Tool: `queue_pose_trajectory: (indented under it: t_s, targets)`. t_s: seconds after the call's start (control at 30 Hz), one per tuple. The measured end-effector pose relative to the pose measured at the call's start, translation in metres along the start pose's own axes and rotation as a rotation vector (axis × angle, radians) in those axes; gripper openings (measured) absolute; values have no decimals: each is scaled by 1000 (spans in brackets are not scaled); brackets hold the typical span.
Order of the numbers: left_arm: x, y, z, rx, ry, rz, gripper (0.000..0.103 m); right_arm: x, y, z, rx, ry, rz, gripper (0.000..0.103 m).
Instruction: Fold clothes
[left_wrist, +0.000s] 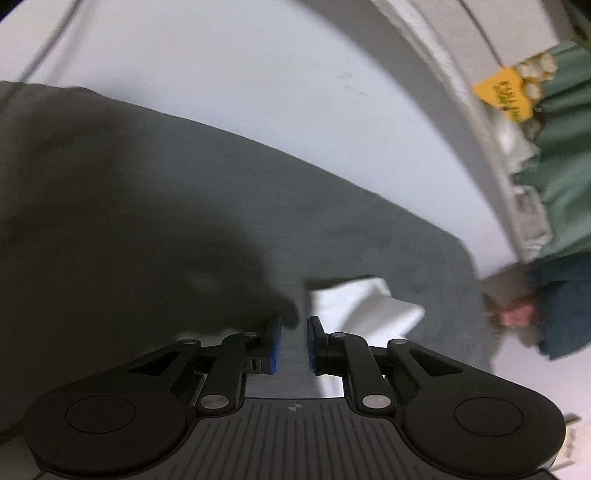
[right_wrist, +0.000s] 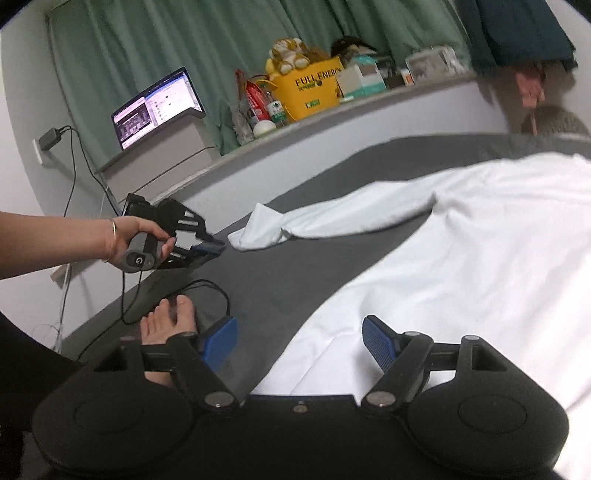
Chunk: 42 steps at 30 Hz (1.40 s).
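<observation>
A white long-sleeved garment (right_wrist: 461, 251) lies spread on the dark grey bed (right_wrist: 295, 273), one sleeve (right_wrist: 332, 218) stretched toward the left. The sleeve's cuff (left_wrist: 365, 306) lies just ahead and right of my left gripper (left_wrist: 293, 332), whose blue pads stand a narrow gap apart with nothing between them. The right wrist view shows the left gripper (right_wrist: 216, 247) hovering next to the cuff (right_wrist: 255, 232). My right gripper (right_wrist: 299, 339) is wide open and empty over the garment's near edge.
A bare foot (right_wrist: 168, 325) and a black cable (right_wrist: 207, 295) lie on the bed's left side. A ledge (right_wrist: 369, 107) behind holds a laptop (right_wrist: 155, 107), a yellow box (right_wrist: 310, 88) and clutter before green curtains (right_wrist: 184, 40). A white wall (left_wrist: 258, 74) borders the bed.
</observation>
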<state>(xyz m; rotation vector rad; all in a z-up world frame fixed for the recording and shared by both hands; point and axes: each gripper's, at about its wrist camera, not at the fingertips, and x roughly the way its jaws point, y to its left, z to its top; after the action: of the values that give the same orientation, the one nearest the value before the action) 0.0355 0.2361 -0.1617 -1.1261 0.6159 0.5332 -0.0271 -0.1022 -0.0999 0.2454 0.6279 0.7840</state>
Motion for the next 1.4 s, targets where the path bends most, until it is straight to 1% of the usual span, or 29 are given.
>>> queue_pose_trajectory:
  t_s: [0.03,0.1,0.17,0.23,0.33,0.37,0.47,0.5,0.53,0.57,0.6,0.67,0.7,0.73,0.77,0.8,0.93,1.0,1.07,1.13,1.17,1.27,1.3,1.37,1.4]
  targets:
    - [2,-1,0,-4,10,-34,65,2,-1,-1,6,2,0,74]
    - [2,-8,-2,-5,-12,-31,90,4,-3,-2,23,3,11,74]
    - [2,-14,-4,-4,-33,-27,90,5,-4,-2,38,1,23,74]
    - [4,-18,-4,4,-31,-13,90,1,-4,-2,42,-11,30,74]
    - [8,-14,-4,-24,-19,-57,94,-3,-6,-2,55,-23,32,76]
    - [10,-16,-4,-16,-15,-62,94,-4,-7,-3,63,-25,31,78]
    - [7,-20,-3,85,-12,-60,93,-8,-10,-4,89,-28,31,78]
    - [7,-21,-2,111,-13,-64,87,-9,-12,-5,98,-30,30,78]
    - [8,-22,-2,137,-14,-68,71,-10,-13,-5,106,-31,30,78]
    - [8,-22,-2,159,-15,-73,61,-11,-14,-6,111,-33,29,78]
    - [10,-20,-1,143,-13,-78,54,-12,-14,-6,108,-37,29,78]
    - [14,-13,2,110,-2,-94,54,-15,-14,-6,101,-43,35,78]
    - [15,-12,1,114,-13,-101,54,-15,-15,-6,99,-45,38,78]
    - [15,-12,1,119,-25,-106,48,-16,-15,-6,99,-44,38,78]
    - [16,-12,-2,126,-38,-93,42,-16,-15,-7,100,-44,38,78]
    - [18,-13,-3,122,-53,-78,31,-16,-15,-7,100,-44,38,78]
    - [25,-14,-8,122,-91,-36,5,-17,-15,-7,102,-43,39,78]
    - [22,-19,-11,147,-130,-40,5,-17,-15,-7,103,-43,40,78]
    - [9,-24,-14,171,-224,-70,5,-18,-15,-8,104,-42,40,79]
    - [-8,-27,-19,169,-336,-114,5,-18,-15,-8,105,-42,41,79]
    - [-16,-26,-22,169,-369,-124,5,-19,-15,-8,105,-42,41,80]
    - [-24,-14,-25,128,-370,-83,5,-18,-14,-8,105,-39,41,81]
    - [-24,-8,-23,101,-360,-58,5,-18,-14,-8,104,-36,40,81]
    - [-17,6,-19,21,-309,-21,5,-17,-14,-9,102,-32,40,81]
    - [-15,11,-17,-1,-310,4,5,-17,-14,-9,101,-30,39,81]
